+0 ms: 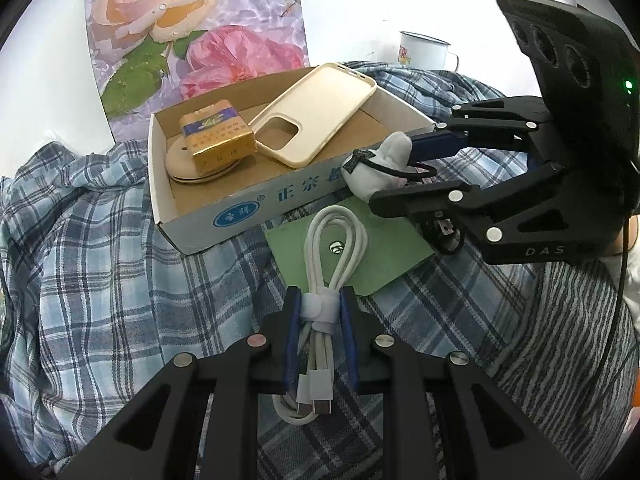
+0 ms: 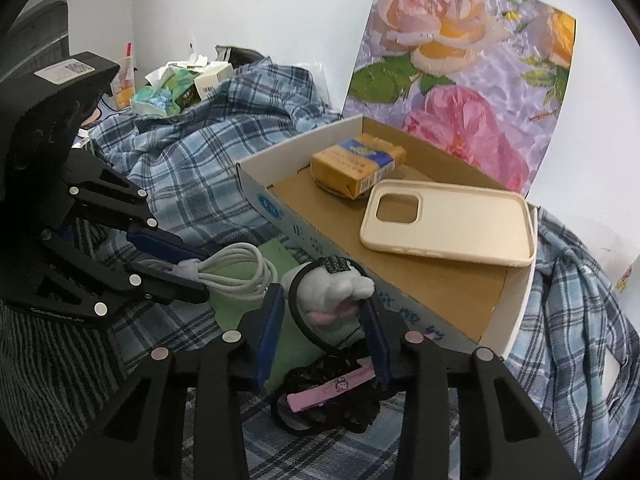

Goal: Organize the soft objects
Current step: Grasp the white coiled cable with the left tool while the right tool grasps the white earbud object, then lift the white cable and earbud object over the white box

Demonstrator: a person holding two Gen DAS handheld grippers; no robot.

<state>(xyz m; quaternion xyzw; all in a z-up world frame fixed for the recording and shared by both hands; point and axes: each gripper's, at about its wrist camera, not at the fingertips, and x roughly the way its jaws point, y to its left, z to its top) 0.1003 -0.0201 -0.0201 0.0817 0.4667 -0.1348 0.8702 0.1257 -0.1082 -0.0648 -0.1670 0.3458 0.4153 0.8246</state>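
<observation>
Shallow cardboard tray (image 1: 224,216) blocks the way on the plaid cloth (image 1: 100,264).
Left gripper (image 1: 319,300) pinches a coiled white cable (image 1: 334,240); right gripper (image 2: 325,300) fingers close around a white plush hair tie (image 2: 336,286).

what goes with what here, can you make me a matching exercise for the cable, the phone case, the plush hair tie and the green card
Things:
1. white cable
2. beige phone case
3. white plush hair tie
4. green card

Places:
A. flat on the plaid cloth
B. in the cardboard box
C. between the right gripper fingers
D. clamped in the left gripper

Pairs: 1-D, 2-B, 3-C, 4-A
</observation>
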